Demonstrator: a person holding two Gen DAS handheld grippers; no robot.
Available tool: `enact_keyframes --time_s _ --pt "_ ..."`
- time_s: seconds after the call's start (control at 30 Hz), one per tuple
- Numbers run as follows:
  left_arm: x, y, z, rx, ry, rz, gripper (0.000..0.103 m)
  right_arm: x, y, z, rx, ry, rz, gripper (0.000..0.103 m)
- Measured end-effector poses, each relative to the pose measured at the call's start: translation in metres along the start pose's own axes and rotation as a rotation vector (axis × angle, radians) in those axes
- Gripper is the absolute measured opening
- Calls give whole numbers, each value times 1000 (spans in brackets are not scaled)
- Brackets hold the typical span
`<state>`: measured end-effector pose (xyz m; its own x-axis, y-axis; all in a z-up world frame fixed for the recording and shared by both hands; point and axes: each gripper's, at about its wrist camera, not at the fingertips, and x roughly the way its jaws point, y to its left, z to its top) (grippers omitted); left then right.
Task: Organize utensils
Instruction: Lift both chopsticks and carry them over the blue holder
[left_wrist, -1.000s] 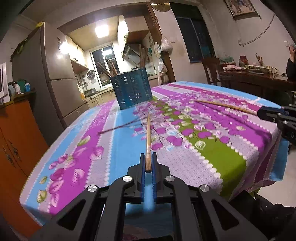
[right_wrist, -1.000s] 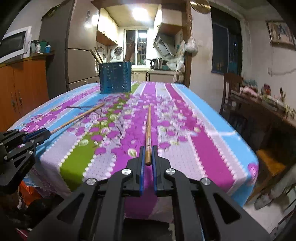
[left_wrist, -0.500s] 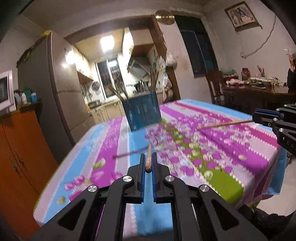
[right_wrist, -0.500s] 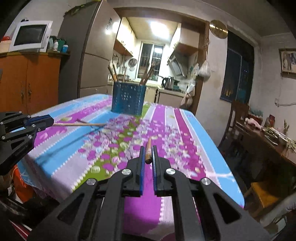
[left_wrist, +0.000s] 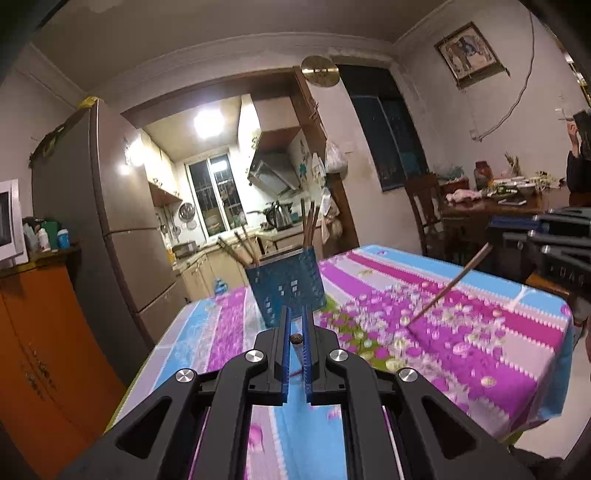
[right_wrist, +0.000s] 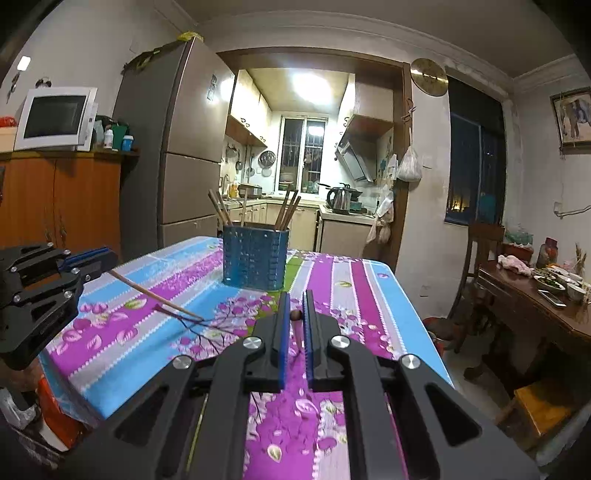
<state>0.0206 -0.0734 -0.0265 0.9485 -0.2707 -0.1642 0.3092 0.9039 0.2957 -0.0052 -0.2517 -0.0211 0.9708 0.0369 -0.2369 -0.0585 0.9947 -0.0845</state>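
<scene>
Open tablecloth (right_wrist: 354, 280) ahead; only obstacle, blue holder (right_wrist: 255, 258) bristling with chopsticks (right_wrist: 288, 212)

Blurred tablecloth (left_wrist: 461, 332); person (left_wrist: 580, 155) cut by edge

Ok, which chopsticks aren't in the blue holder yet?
The two clamped in the tongs: left chopstick, right chopstick, both hanging slanted over the tablecloth; the rest stand upright inside.
</scene>
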Motion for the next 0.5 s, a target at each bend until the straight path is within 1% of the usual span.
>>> enact_keyframes --time_s 0.1,0.2,0.33,0.5 --pt "8 3 8 3 -23 -13 7 8 -3 8 7 -2 21 5" --pt "19 10 15 -22 -18 -41 7 18 -8 19 27 8 65 5" --pt "35 18 23 -37 -14 -65 7 31 -10 31 31 5 96 5" --pt "59 42 38 -121 23 -139 7 46 -8 39 34 9 128 5"
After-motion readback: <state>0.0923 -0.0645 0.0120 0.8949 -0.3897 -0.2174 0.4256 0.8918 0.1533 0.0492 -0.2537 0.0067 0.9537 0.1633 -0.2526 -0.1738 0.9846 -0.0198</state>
